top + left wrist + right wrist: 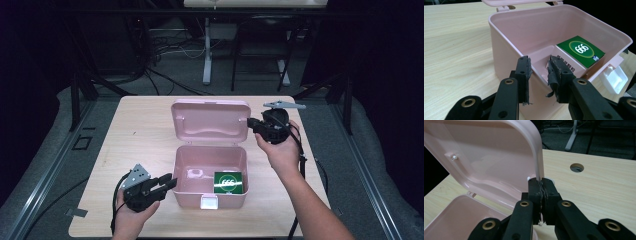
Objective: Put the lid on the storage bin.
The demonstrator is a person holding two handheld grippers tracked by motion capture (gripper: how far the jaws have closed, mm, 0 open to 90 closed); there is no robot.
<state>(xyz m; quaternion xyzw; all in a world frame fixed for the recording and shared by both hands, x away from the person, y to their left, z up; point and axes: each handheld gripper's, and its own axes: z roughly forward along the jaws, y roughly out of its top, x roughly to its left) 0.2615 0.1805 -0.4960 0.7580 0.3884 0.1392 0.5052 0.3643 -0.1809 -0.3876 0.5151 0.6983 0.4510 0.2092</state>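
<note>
On the table, your right gripper pinches the pink box's lid edge; your left gripper sits spread beside the box.

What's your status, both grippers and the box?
Right gripper shut on lid edge. Left gripper open beside pink box. Green carton inside. Nothing blocking.

Glossy pink plastic box, matt wood-grain table
</note>
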